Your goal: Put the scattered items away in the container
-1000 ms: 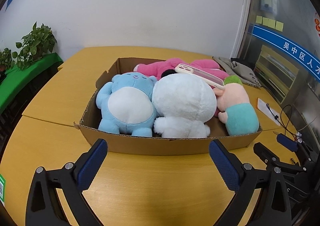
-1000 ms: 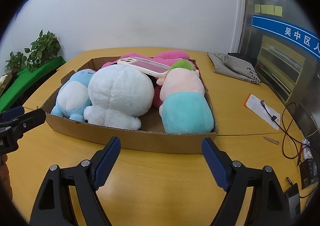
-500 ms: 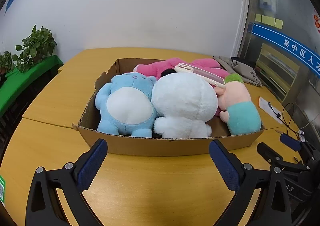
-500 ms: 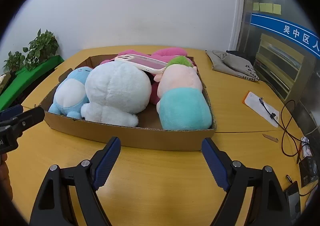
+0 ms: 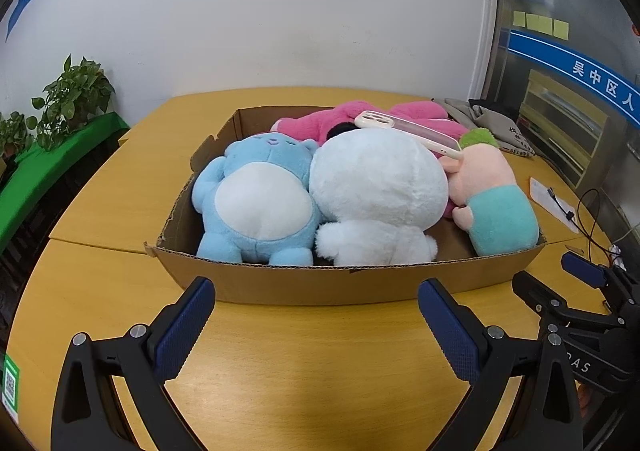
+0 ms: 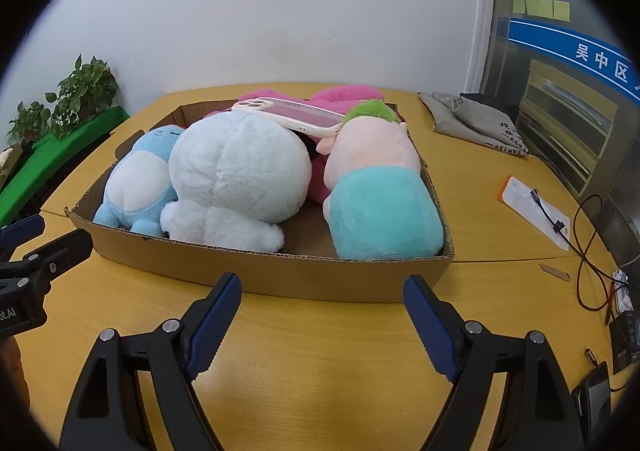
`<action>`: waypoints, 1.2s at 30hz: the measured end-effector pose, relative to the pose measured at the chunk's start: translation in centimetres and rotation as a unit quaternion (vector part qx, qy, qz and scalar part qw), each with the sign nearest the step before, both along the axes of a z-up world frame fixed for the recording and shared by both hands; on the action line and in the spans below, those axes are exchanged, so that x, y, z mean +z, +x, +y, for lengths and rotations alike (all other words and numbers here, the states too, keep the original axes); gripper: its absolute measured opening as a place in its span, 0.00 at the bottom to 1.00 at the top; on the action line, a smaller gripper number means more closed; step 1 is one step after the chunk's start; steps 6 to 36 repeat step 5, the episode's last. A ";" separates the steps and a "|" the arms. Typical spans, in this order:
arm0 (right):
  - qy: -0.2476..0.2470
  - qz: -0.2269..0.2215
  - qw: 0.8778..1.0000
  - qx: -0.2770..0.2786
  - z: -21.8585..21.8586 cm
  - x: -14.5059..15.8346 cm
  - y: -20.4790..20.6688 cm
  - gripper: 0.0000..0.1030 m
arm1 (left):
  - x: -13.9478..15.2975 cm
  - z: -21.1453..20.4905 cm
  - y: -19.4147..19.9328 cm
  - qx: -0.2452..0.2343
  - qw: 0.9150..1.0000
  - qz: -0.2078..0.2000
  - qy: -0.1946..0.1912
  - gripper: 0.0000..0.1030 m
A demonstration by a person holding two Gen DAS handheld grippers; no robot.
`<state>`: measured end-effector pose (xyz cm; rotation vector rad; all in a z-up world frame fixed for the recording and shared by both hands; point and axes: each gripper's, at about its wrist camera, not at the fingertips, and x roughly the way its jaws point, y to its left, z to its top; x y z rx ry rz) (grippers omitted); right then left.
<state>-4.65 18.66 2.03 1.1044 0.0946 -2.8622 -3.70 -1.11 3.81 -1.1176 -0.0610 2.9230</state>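
Observation:
A shallow cardboard box [image 5: 304,283] [image 6: 320,279] sits on the yellow table. In it lie a blue plush [image 5: 260,207] [image 6: 136,183], a white plush [image 5: 376,191] [image 6: 236,179], a pink-and-teal plush [image 5: 496,203] [image 6: 380,195] and a magenta plush [image 5: 320,119] [image 6: 348,95] behind them. A white phone [image 5: 408,131] [image 6: 288,115] rests across the top of the plushes. My left gripper [image 5: 316,323] is open and empty, just in front of the box. My right gripper [image 6: 320,315] is open and empty, also in front of the box.
A grey cloth bag [image 6: 472,119] lies on the table at the back right. A white card with a black cable [image 6: 536,207] lies at the right. Small devices [image 6: 596,395] sit at the right edge. Potted plants [image 5: 72,99] stand on a green shelf at the left.
Both grippers have shifted very slightly; the box and its contents sit almost unchanged in each view. Both grippers stay open.

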 end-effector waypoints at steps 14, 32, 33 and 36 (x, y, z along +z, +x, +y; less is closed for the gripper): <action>-0.001 -0.001 1.000 -0.010 0.7 -0.1 -0.2 0.81 | -0.2 0.1 -0.2 0.004 1.000 -0.006 0.008 1.00; -0.001 -0.001 1.000 -0.010 0.7 -0.1 -0.2 0.81 | -0.2 0.1 -0.2 0.004 1.000 -0.006 0.008 1.00; -0.001 -0.001 1.000 -0.010 0.7 -0.1 -0.2 0.81 | -0.2 0.1 -0.2 0.004 1.000 -0.006 0.008 1.00; -0.001 -0.001 1.000 -0.010 0.7 -0.1 -0.2 0.81 | -0.2 0.1 -0.2 0.004 1.000 -0.006 0.008 1.00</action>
